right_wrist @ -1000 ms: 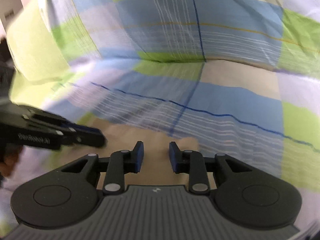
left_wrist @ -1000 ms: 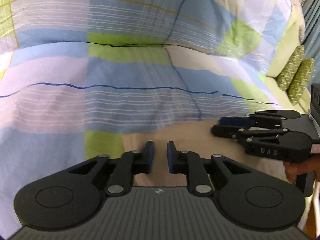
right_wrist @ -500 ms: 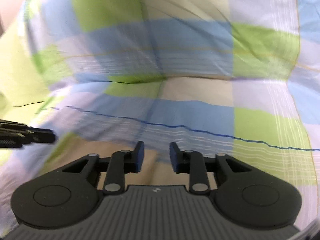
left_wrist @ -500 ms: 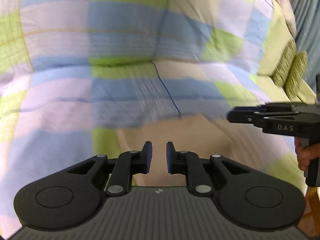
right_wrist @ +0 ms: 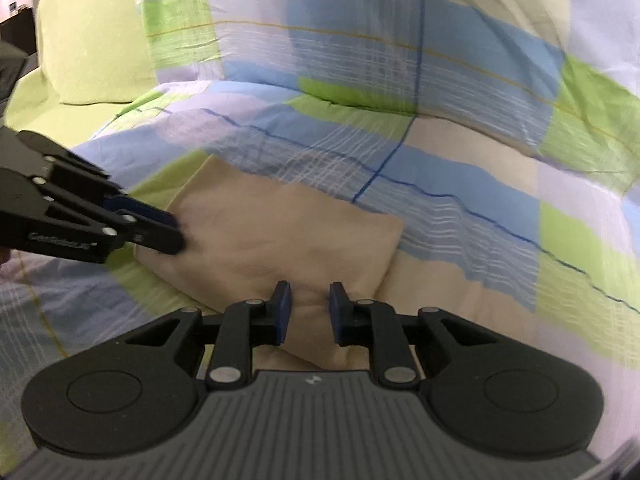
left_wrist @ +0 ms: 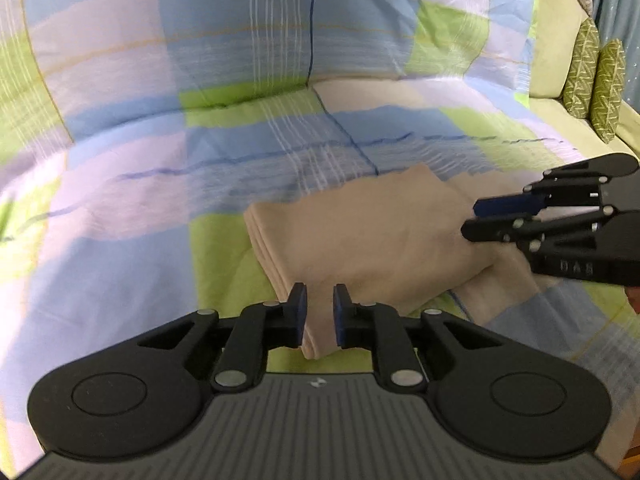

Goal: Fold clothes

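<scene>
In the left wrist view, the left gripper (left_wrist: 320, 316) has its two fingers a little apart, with a narrow gap between the blue pads, and nothing is pinched between them. Just behind the gap lies the beige folded garment (left_wrist: 360, 240), a flat bundle with layered edges visible on its left side, resting on the checked quilt (left_wrist: 160, 160) of blue, green and pale lilac squares. The near corner of the garment shows through the gap between the fingers. At the right side the right gripper (left_wrist: 472, 220) comes in, its tips over the right part of the garment; a small gap shows between its fingers. Two green patterned cushions (left_wrist: 596, 80) stand at the far right on a pale green sofa (left_wrist: 552, 60). In the right wrist view, the right gripper (right_wrist: 308, 312) also stands slightly spread, holding nothing, with the garment (right_wrist: 288, 232) directly under and beyond its fingers. The left gripper (right_wrist: 176, 228) enters from the left, its tips at the left edge of the garment. The quilt (right_wrist: 480, 160) rises behind, and the sofa (right_wrist: 88, 40) shows at the upper left.
</scene>
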`<state>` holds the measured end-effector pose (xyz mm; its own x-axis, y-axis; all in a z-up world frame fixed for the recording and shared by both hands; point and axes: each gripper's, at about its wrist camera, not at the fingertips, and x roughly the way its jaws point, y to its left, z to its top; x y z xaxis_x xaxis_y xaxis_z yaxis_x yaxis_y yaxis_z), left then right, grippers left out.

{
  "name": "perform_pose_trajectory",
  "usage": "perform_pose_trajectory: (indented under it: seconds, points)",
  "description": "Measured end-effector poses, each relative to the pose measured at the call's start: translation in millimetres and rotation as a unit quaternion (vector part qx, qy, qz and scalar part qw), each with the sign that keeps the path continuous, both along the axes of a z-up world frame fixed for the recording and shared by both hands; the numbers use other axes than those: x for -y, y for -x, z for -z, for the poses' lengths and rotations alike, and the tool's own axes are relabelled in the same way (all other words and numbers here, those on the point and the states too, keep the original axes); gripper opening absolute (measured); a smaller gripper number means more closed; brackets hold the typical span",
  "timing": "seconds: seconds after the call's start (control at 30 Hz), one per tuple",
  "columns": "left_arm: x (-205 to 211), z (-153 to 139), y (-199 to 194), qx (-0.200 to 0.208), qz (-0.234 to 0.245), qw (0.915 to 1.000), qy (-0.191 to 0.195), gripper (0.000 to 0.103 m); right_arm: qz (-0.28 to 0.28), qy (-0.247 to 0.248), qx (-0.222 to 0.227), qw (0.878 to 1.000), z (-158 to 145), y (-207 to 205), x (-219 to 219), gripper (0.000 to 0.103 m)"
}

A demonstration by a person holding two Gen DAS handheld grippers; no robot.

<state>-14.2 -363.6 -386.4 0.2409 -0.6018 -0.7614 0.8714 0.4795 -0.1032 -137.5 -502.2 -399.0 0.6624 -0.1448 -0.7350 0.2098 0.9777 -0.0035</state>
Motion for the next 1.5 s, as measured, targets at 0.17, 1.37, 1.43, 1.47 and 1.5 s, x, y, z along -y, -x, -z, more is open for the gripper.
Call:
perform_pose_trajectory:
  seconds: [0.17,1.37,1.43,1.47,1.5]
  points:
    - [19,4,-4,-0.001,0.01,0.9999,0.011,0.02,-0.004,-0.043,0.039,0.998,-16,-2,1,0.018]
    - [21,-9,8,-0.073,-0.167,0.9714,-0.152,0.056,0.094,-0.11,0.039,0.989,-33,36,20,0.033]
    - [19,-10,12,-0.073,-0.173,0.9688,-0.162,0.058,0.109,-0.119,0.037,0.986,-30,38,21,0.038]
    - [18,-10,15,-0.073,-0.175,0.9674,-0.168,0.058,0.126,-0.138,0.036,0.982,-28,46,21,0.041]
    - [15,-9,18,-0.072,-0.177,0.9648,-0.181,0.058,0.136,-0.151,0.035,0.979,-27,50,20,0.041]
